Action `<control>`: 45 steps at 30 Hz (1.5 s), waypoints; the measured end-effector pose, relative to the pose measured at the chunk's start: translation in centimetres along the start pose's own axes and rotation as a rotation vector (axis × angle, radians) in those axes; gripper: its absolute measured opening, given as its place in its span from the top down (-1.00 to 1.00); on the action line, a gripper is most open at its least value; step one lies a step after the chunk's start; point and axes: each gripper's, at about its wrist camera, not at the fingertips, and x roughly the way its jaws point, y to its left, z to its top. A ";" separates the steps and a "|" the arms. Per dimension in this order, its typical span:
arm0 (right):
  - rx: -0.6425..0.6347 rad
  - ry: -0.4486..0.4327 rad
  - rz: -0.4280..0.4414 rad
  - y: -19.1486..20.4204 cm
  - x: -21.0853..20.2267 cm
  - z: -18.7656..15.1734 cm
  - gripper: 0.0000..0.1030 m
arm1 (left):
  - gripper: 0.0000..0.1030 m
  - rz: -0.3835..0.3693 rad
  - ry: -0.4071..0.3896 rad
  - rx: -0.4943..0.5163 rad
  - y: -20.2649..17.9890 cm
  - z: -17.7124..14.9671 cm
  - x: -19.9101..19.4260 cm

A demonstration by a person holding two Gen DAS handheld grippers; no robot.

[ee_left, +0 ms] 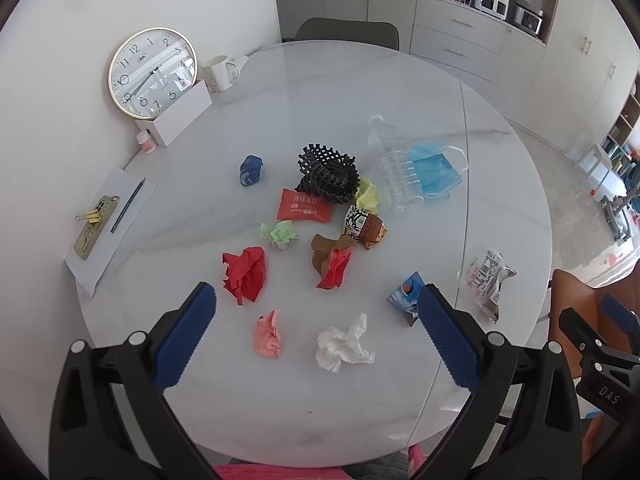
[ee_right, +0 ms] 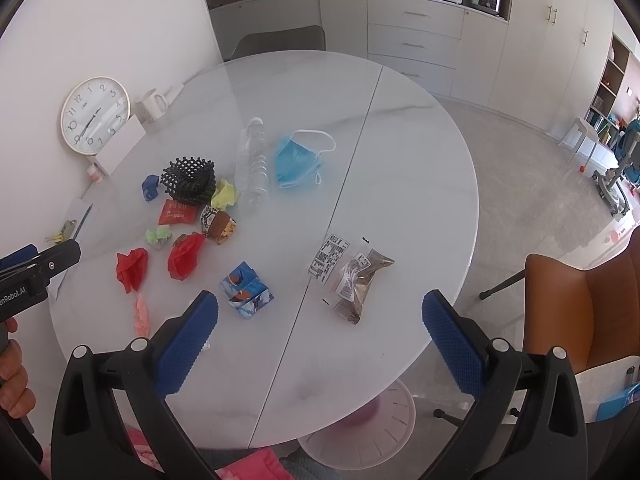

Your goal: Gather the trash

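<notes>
Both the left gripper (ee_left: 316,308) and right gripper (ee_right: 320,312) gape wide, empty, above crumpled white tissue (ee_left: 344,346) on glossy marble table (ee_left: 280,120).

Both wrist views above shared table (ee_left: 320,92)

White cabinets (ee_right: 416,36), grey floor (ee_right: 532,184), orange chair (ee_right: 568,304), daylight.

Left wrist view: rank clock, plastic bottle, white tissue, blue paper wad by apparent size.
1. Clock
2. Plastic bottle
3. White tissue, though it lies nearest the camera, so it may look oversized
4. Blue paper wad
</notes>
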 end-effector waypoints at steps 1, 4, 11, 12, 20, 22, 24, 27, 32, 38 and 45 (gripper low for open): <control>0.000 0.001 0.000 0.0 0.0 0.0 -0.97 | -0.88 0.001 0.000 0.001 0.0 0.0 0.0; -0.002 0.002 -0.001 0.1 0.0 -0.2 -0.97 | -0.88 0.000 0.001 -0.002 0.1 0.1 0.0; -0.003 0.006 -0.001 0.2 0.0 -0.3 -0.97 | -0.88 0.000 0.000 -0.001 0.0 0.0 -0.1; -0.003 0.006 0.000 0.2 0.0 -0.3 -0.97 | -0.88 0.002 0.001 -0.001 0.1 0.1 0.0; -0.004 0.006 -0.002 0.3 0.0 -0.3 -0.97 | -0.88 0.002 0.001 -0.006 0.2 -0.1 0.0; -0.005 0.007 -0.001 0.3 0.0 -0.4 -0.97 | -0.88 0.003 0.001 -0.006 0.2 -0.1 0.0; -0.008 0.009 -0.001 0.5 -0.1 -0.4 -0.97 | -0.88 0.004 0.001 -0.006 0.2 -0.3 0.0; -0.010 0.012 0.000 0.6 0.0 -0.6 -0.97 | -0.88 0.004 0.004 -0.009 0.4 -0.4 0.0; -0.012 0.015 0.002 0.7 -0.1 -0.7 -0.97 | -0.88 0.004 0.007 -0.009 0.6 -0.6 -0.1; -0.019 0.031 0.017 1.0 0.2 -0.9 -0.97 | -0.88 0.008 0.011 -0.008 0.7 -0.9 -0.1; -0.083 0.049 0.042 2.2 0.8 -1.4 -0.97 | -0.88 0.006 0.021 -0.027 1.3 -1.4 0.2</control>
